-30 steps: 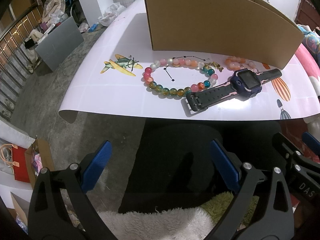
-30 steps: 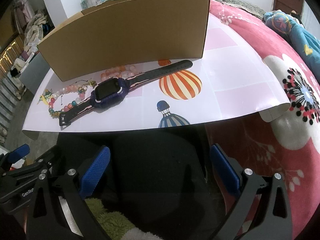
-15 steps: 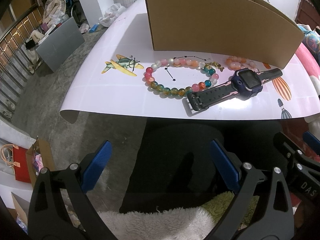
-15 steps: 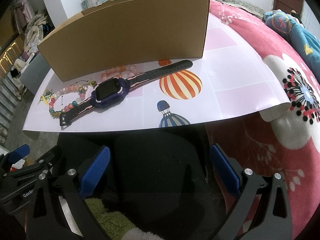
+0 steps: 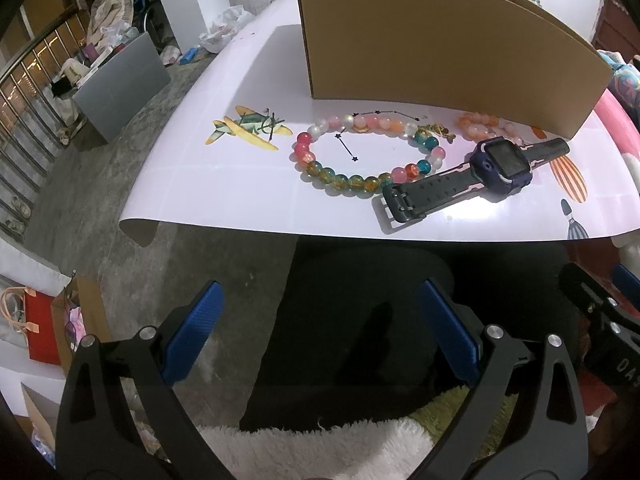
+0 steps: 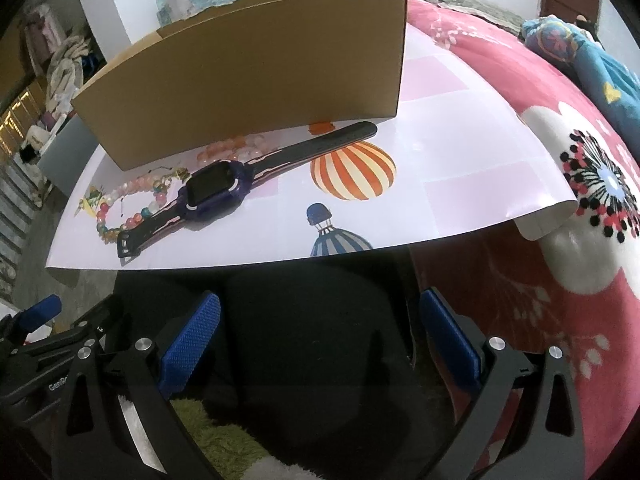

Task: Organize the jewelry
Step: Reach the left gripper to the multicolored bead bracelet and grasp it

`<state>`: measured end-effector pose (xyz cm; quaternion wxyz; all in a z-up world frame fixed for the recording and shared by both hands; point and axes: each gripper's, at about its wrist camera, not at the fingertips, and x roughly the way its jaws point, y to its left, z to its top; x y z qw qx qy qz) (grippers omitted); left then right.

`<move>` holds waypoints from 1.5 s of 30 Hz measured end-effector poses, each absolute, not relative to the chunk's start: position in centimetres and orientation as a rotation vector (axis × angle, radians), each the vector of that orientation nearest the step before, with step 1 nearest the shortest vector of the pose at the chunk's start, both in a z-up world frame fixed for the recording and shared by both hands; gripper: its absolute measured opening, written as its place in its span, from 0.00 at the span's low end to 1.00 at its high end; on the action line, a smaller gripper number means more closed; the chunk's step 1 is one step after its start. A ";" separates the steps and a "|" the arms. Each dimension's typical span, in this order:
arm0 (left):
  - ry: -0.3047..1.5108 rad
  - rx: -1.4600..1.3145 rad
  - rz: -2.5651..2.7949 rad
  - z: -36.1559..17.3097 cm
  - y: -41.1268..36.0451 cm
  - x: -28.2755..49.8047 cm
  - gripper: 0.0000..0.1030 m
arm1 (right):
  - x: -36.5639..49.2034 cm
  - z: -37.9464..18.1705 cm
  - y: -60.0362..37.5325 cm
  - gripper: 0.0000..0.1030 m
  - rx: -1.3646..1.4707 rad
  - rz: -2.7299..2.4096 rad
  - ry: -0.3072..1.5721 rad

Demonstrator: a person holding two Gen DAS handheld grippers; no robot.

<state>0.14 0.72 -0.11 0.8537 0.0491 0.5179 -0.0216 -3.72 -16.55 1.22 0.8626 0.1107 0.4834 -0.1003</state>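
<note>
While the left gripper (image 5: 320, 328) hangs low in front of the white printed sheet (image 5: 240, 184), its blue-padded fingers (image 5: 192, 332) stand wide apart with nothing between them, over a dark seat and a fluffy white cloth. Ahead of it and slightly to its right lies the multicoloured bead bracelet (image 5: 368, 152), flat on the sheet in an open loop. Just to the right of that loop rests the dark blue watch (image 5: 500, 164), face up, its buckle end touching or overlapping the near beads. Beyond the watch, close against the cardboard box (image 5: 440, 48), sits a smaller orange-pink bead bracelet (image 5: 480, 128), with a small gold-coloured piece (image 5: 436, 131) between the two bracelets. The box stands upright at the far side of the sheet. The other tool's black frame shows at the right edge.

Seen from the right wrist, the right gripper (image 6: 320, 332) is likewise spread wide and empty, held short of the sheet's near edge (image 6: 460, 184). The watch (image 6: 216, 192) lies ahead and to its left, strap stretched diagonally toward the box (image 6: 248, 72). The multicoloured bracelet (image 6: 128, 204) is further left, partly behind the strap, and the orange-pink one (image 6: 232, 148) sits by the box wall. A pink flowered blanket (image 6: 540, 128) spreads to the right.
</note>
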 end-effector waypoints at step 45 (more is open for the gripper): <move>1.012 0.175 -0.371 -0.4 4.3 9.8 0.40 | 9.4 0.5 -9.1 0.17 0.286 0.228 1.173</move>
